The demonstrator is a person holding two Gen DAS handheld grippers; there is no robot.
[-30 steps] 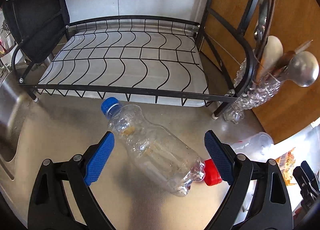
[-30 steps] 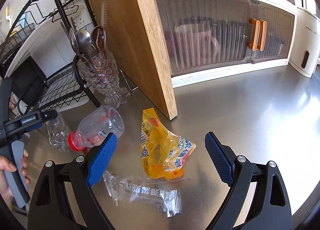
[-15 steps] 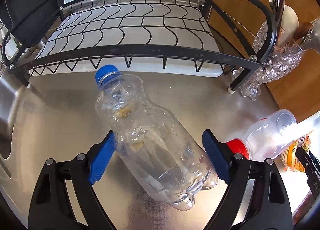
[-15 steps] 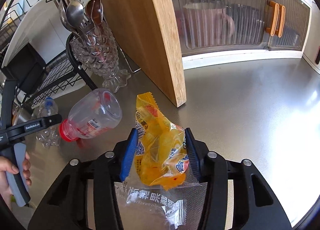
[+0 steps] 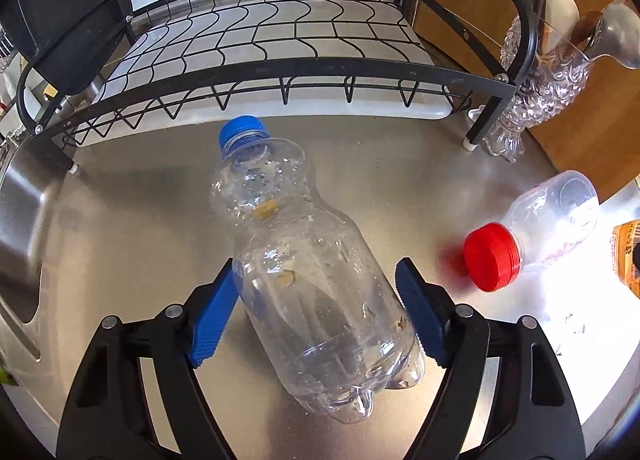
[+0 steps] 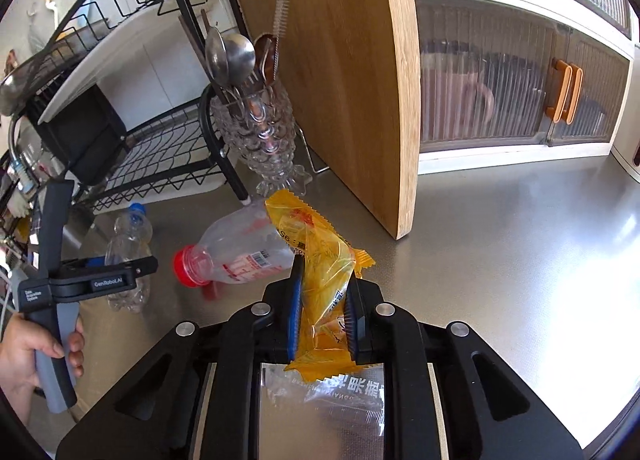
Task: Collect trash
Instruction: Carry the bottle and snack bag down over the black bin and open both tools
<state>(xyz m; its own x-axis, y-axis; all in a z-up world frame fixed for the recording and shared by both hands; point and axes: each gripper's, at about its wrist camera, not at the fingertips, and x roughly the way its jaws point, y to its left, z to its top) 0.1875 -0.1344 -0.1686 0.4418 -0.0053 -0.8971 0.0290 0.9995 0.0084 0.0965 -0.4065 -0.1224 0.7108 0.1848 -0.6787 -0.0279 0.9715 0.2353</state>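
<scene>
We hold two grippers over a steel counter (image 5: 132, 228). The left gripper (image 5: 316, 312) points steeply down with its blue pads either side of a clear bottle (image 5: 316, 280) lying on its side. Its jaws are closing; the left pad touches the bottle wall, and the right pad sits just beside it, so the bottle is not clamped. The bottle's blue cap (image 5: 242, 132) points away from us, toward the front rail of a black wire dish rack (image 5: 280, 72). Bare counter runs between cap and rail. To the left the counter drops into a sink edge (image 5: 20, 196).

To the right of that gripper lies a second bottle (image 5: 556, 212) with a red cap (image 5: 493, 256), well clear of the first.

The right gripper (image 6: 322, 300) has its jaws closing, nearly together, pinching a crumpled yellow wrapper (image 6: 320, 260). Under it lies a clear wrapper (image 6: 340, 388) with printed lettering. Ahead stands a wooden cutting board (image 6: 340, 72) on edge, with a glass utensil holder (image 6: 260, 132) to its left. To the right, open counter stretches to a low cabinet (image 6: 520, 80). A hand (image 6: 28, 344) grips the left tool's handle at far left.
</scene>
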